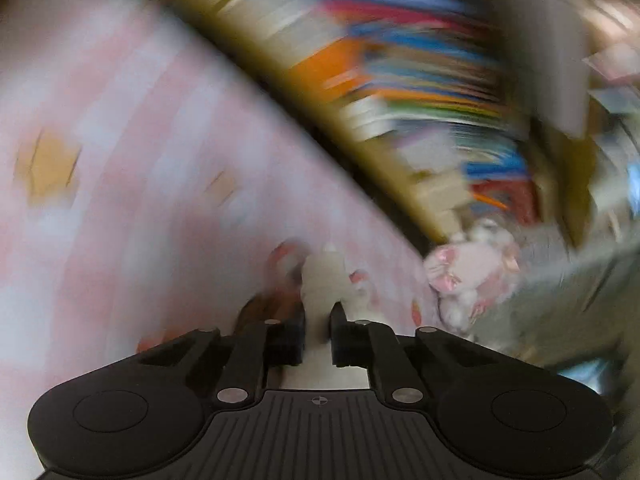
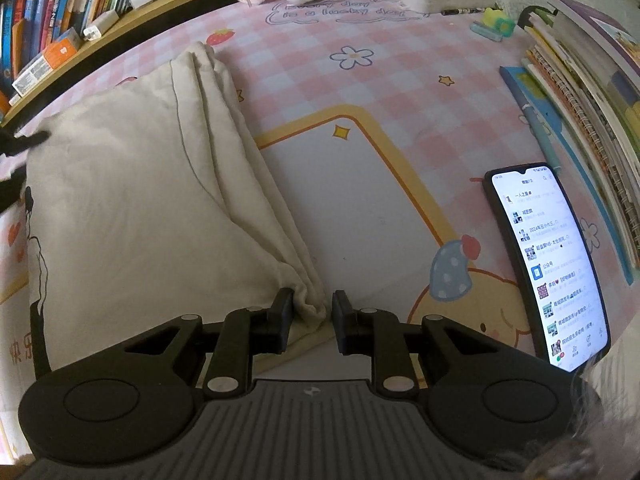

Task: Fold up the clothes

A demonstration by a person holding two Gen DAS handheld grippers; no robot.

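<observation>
Right hand-held gripper pinching cream garment corner, left hand-held gripper clenched on cloth.

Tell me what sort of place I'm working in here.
Most likely a home desk or study corner, not a laundry room. A pink checked cartoon desk mat covers the surface, a shelf of books runs along its back edge, a lit phone lies by stacked notebooks, and the cream garment is spread on the mat.

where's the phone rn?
Right wrist view, right side: phone lies screen-up and lit on the pink mat, beside the stacked notebooks, right of the cream garment.
</observation>
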